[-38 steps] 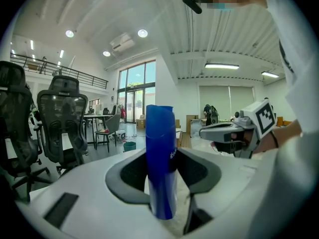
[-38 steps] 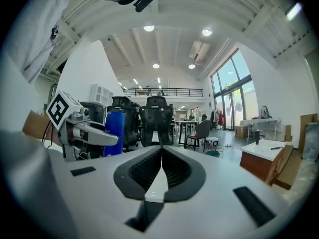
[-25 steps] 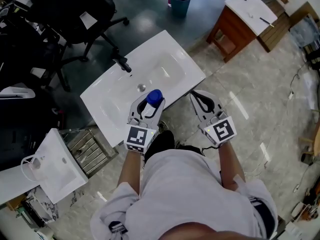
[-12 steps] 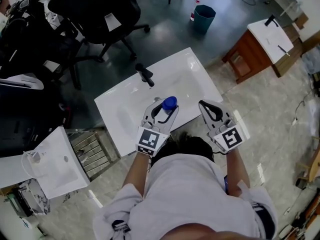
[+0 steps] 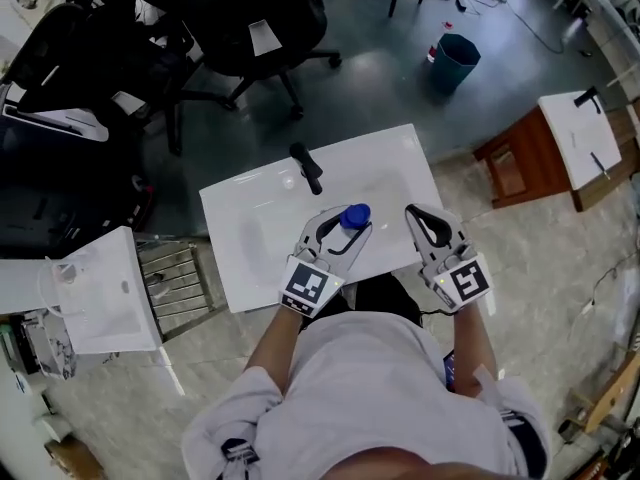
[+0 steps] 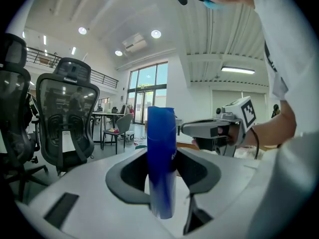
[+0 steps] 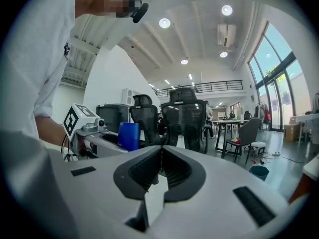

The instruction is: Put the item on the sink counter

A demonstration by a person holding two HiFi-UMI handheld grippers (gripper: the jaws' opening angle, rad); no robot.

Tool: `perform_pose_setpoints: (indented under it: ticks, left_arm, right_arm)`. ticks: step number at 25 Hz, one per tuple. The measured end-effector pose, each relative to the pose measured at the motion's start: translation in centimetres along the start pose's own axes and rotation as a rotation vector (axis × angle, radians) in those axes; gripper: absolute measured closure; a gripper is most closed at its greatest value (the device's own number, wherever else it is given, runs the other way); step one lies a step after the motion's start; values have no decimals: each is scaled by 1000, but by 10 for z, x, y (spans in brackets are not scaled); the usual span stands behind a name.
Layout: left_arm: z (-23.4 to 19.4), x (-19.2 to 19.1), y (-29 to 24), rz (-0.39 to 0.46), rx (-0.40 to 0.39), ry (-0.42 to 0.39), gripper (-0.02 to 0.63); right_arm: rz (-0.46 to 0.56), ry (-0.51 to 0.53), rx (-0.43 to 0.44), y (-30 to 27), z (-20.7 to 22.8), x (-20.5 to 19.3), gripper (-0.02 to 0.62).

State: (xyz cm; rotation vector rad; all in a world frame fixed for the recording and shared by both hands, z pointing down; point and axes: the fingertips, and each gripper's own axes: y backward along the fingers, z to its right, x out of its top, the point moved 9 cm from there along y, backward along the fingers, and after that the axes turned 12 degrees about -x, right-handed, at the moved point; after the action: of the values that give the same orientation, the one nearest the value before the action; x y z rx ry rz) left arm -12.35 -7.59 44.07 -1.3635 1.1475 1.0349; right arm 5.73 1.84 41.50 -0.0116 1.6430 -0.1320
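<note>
A blue bottle (image 5: 354,215) stands upright between the jaws of my left gripper (image 5: 347,224), which is shut on it. It hangs over the front part of the white sink counter (image 5: 245,238), just right of the basin's middle. In the left gripper view the bottle (image 6: 160,143) fills the gap of the left gripper (image 6: 162,185), and the right gripper (image 6: 219,129) shows beyond it. My right gripper (image 5: 413,212) is shut and holds nothing, over the counter's front right corner. Its own view shows the right gripper (image 7: 160,153) with jaw tips touching, and the bottle (image 7: 128,136) to the left.
A black faucet (image 5: 307,168) stands at the back of the counter. Black office chairs (image 5: 250,18) crowd the far side. A teal bin (image 5: 455,60), a wooden cabinet with another sink (image 5: 565,138), a second white basin (image 5: 100,288) and a metal rack (image 5: 180,288) surround it.
The person has come closer and both grippers have moved forward from the counter's front edge to over its surface. The bottle stays in the left gripper; the right stays shut.
</note>
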Motion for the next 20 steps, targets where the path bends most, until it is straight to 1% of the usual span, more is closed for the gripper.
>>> perform_pose_setpoints:
  ticks: [4, 6, 10, 12, 14, 18, 20]
  left_arm:
    - [-13, 7, -24, 3, 40, 14, 436]
    - [-18, 10, -36, -3, 56, 10, 436]
    - [-28, 14, -56, 28, 55, 14, 436]
    - [-35, 14, -67, 23, 65, 11, 437]
    - [-39, 11, -78, 19, 72, 12, 437]
    - [-52, 8, -96, 52, 92, 40, 437]
    - [-59, 6, -102, 44, 103, 41, 437]
  right_arm:
    - [12, 5, 90, -25, 34, 2, 591]
    - [7, -1, 119, -35, 48, 1, 591]
    - [11, -11, 156, -53, 76, -9, 591]
    - [2, -13, 173, -63, 87, -17, 591]
    - [-7, -21, 190, -69, 95, -25, 591]
    - [-23, -35, 221, -82, 107, -39, 591]
    - [-26, -46, 231, -90, 112, -47, 591]
